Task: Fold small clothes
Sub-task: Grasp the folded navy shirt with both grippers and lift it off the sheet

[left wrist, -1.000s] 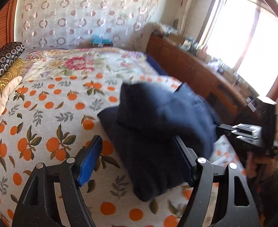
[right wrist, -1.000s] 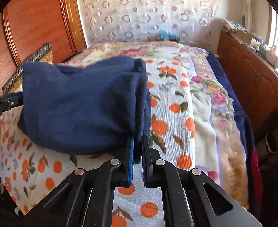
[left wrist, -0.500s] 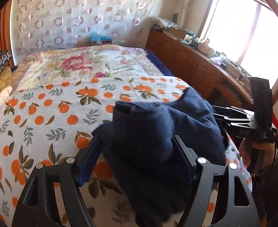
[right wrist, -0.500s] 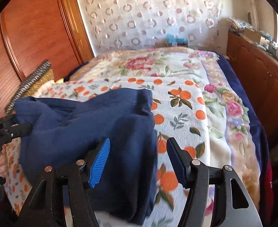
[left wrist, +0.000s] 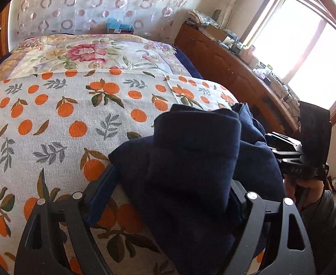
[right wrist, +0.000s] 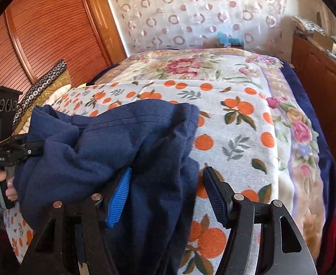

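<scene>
The dark blue garment (left wrist: 191, 160) lies bunched in thick soft folds on the orange-print cover (left wrist: 53, 114) of the bed. The left gripper (left wrist: 168, 197) stands wide around one fold, its jaws just opening further; whether the pads press, I cannot tell. The right gripper (right wrist: 165, 194) has just opened, cloth loose between its jaws.

Orange-print bedspread (left wrist: 53, 119), wooden dresser (left wrist: 232, 68), window (left wrist: 305, 45)

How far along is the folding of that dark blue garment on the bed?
Partly done: the navy garment is already doubled over in layers on the orange-print bedspread. In hand: the right tool has just opened with cloth between its jaws; the left tool straddles the bundle. Left: flattening the lumpy fold.
</scene>
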Demonstrator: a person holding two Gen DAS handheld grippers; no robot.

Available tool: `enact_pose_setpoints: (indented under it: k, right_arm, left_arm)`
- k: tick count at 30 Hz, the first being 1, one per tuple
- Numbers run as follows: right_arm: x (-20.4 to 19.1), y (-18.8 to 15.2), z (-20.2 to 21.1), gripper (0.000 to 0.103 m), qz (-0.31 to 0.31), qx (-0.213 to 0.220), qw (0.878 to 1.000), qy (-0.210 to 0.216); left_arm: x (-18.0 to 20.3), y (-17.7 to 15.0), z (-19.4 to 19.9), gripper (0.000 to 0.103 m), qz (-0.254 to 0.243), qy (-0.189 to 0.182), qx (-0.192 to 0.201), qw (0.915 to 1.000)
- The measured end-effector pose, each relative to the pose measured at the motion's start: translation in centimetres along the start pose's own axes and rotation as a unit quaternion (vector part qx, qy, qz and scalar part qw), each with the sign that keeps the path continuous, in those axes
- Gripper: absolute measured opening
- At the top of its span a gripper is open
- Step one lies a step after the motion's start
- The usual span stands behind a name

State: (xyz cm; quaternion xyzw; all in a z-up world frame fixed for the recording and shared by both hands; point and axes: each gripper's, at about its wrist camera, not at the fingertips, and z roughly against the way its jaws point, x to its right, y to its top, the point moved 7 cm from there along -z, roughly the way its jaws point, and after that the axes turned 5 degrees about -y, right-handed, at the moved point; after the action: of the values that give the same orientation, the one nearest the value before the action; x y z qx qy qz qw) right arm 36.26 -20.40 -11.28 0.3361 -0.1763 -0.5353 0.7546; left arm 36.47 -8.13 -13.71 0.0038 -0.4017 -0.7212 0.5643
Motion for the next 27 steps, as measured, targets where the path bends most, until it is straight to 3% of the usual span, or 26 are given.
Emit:
enact_pose_setpoints:
  k: [2, 3, 4, 5, 7, 10, 17, 27]
  right_arm:
    - [-0.6, -0.1, -0.4, 0.042, 0.003, -0.003, 1.000, 0.017]
    - [-0.8, -0.1, -0.5, 0.040, 0.001, -0.008, 1.000, 0.025]
    - [-0.9, -0.1, -0.6, 0.032, 0.002, -0.009, 1.000, 0.023]
    - [-1.1, -0.1, -0.6, 0.022, 0.004, -0.012, 0.999, 0.032]
    - [-1.3, -0.1, -0.4, 0.017, 0.005, -0.009, 0.999, 0.032]
    - [-1.9, 0.6, 0.6, 0.015, 0.019, 0.007, 1.000, 0.021]
    - [-4.6, 4.3, 4.0, 0.014, 0.056, 0.064, 0.996, 0.014]
    - [-12.5, 10.7, 4.4, 0.014, 0.116, 0.111, 0.986, 0.041]
  left_arm:
    - [0.4, 0.0, 0.1, 0.075, 0.001, -0.011, 0.004, 0.9999]
    - [0.7, 0.0, 0.2, 0.067, -0.002, -0.017, 0.005, 0.9998]
    - [1.0, 0.1, 0.3, 0.056, -0.004, -0.027, 0.005, 0.9996]
    - [1.3, 0.1, 0.4, 0.053, -0.006, -0.031, 0.004, 0.9995]
    - [1.6, 0.4, 0.9, 0.037, -0.015, -0.033, 0.006, 0.9993]
    - [2.7, 0.6, 2.5, 0.030, -0.032, -0.035, 0.020, 0.9987]
    - [4.1, 2.4, 8.1, 0.029, -0.074, 0.000, 0.064, 0.9952]
    - [-0.7, 5.0, 16.8, 0.029, -0.076, 0.055, 0.134, 0.9866]
